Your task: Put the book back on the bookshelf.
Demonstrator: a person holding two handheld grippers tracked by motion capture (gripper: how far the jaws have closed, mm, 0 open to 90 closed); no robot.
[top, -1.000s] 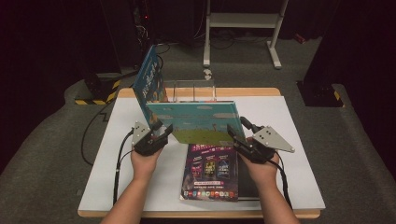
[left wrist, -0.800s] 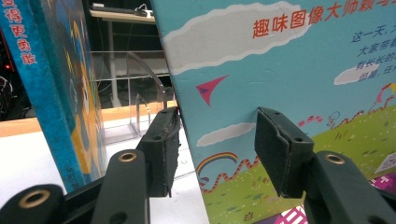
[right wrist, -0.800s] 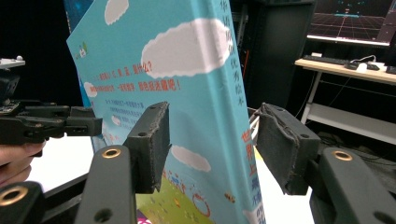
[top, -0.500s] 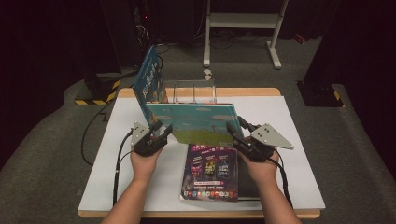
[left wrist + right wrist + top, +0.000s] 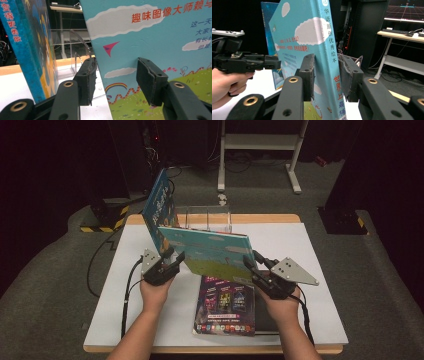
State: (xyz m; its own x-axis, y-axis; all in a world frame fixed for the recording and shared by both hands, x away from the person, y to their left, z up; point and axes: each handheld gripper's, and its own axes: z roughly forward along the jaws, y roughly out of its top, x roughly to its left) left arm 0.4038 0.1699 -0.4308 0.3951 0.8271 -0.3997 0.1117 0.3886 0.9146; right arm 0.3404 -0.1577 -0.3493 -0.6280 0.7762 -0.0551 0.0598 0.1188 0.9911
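Above the table's middle: I hold the sky-blue book [image 5: 210,252] tilted on its lower edge, in front of the clear rack [image 5: 205,217] and over the dark magazine [image 5: 226,302] lying flat.
Right gripper [image 5: 325,72]: its jaws have just been closing, and I now have the book's spine end between them, both pads up against the covers, about a book's thickness apart.
Left gripper [image 5: 115,80]: jaws half open and unmoved; the near pad lies against the cover, the other stands off behind the book's edge with a gap, so I judge this side steadied, not clamped.
What changed: compared with a second ago the right jaws have drawn in on the book; the book itself has barely shifted.
What it means: I now have a firm hold on one end, enough, I judge, to lift and steer the book toward a slot in the rack.
Rack: a second blue book [image 5: 159,210] leans at its left end; the slots beside it look free.
Risk: with one side loose, the book could swing.
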